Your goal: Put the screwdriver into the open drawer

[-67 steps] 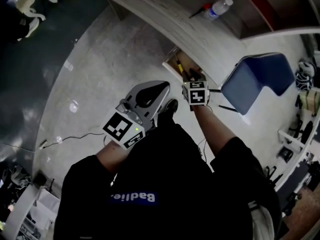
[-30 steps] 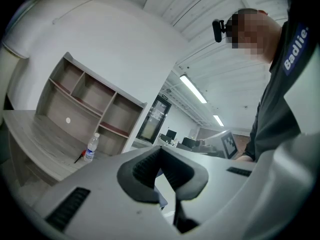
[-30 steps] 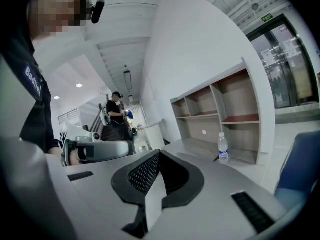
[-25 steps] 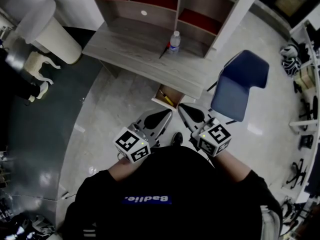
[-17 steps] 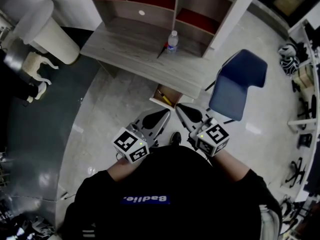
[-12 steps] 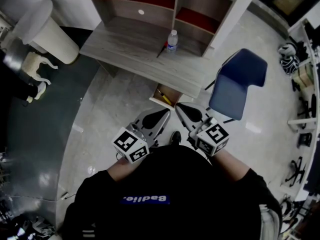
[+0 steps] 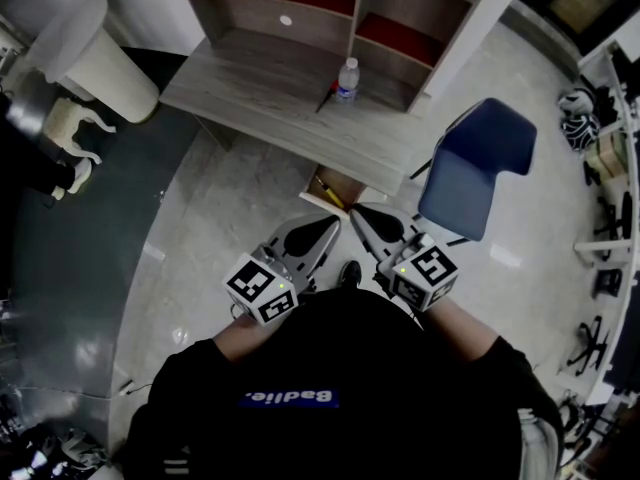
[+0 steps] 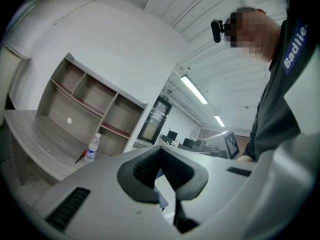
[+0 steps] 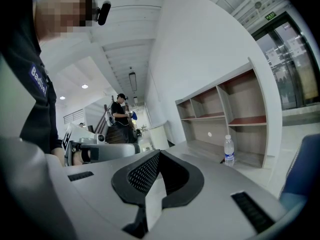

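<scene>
R tongs point(image 7: 358, 213) backed off drawer point(image 7: 316, 198), clenched empty like L tongs point(image 7: 333, 226); screwdriver point(image 7: 332, 192) inside barely visible.

Wooden desk point(image 7: 262, 90), blue chair point(image 7: 482, 166), pale glossy floor point(image 7: 228, 213)

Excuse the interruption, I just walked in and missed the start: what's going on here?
A person faces the desk with a gripper in each hand. The left gripper and right gripper are both shut and empty, held near the waist. The drawer under the desk is open, and a yellow tool, apparently the screwdriver, lies inside it.
</scene>
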Demonstrator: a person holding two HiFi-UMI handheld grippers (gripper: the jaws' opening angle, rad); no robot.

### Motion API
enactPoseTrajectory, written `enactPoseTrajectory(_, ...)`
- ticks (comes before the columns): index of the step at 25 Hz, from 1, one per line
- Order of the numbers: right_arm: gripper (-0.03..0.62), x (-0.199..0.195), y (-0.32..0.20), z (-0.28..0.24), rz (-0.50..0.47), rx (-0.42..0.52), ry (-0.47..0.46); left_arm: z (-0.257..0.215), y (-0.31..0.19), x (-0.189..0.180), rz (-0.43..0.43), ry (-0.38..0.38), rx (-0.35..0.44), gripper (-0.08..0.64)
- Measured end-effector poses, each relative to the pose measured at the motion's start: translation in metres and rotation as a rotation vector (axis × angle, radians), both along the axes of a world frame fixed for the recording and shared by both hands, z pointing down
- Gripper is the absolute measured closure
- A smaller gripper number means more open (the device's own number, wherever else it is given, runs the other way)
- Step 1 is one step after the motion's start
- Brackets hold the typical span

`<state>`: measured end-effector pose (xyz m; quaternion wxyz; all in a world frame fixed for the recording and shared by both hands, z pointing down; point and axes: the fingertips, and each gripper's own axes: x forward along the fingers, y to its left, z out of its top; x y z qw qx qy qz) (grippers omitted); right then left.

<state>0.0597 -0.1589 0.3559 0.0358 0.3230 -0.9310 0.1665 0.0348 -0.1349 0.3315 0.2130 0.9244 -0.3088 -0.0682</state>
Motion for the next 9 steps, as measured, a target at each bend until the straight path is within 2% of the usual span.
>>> enactPoseTrajectory(9,0.563,-0.0022,0.001,-0.0013,-0.003,-0.004,-0.005,0.0018,-0.0006,-0.002,-0.005,0.001,-0.001,0.558)
